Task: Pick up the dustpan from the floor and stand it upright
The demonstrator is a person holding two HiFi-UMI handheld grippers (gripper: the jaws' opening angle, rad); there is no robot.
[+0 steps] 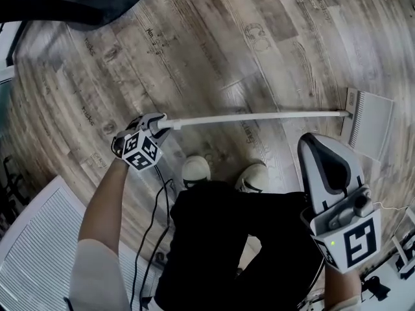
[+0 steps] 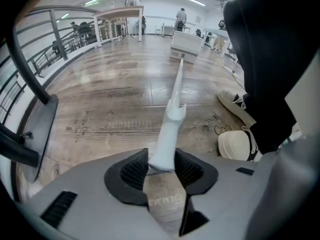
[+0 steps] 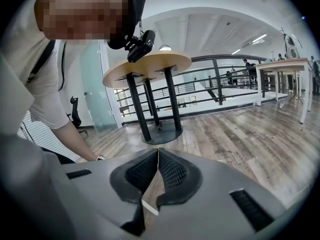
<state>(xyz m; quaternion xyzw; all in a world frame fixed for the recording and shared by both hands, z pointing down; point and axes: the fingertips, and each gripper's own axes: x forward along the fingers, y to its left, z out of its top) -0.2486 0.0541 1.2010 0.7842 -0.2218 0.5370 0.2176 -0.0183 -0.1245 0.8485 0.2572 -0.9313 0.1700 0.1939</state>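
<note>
dustpan lying flat on the floor, pan out to my right; left gripper standing open astride the handle tip, not clamping yet; right gripper idling clenched, empty. suggesting seating the handle deeper between pads before squeezing, else likely pivoting out while lifting

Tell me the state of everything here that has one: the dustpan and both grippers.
Dustpan: lying on the floor, handle level, not upright.
Left gripper: jaws apart, handle end between them.
Right gripper: jaws together, empty.
</note>
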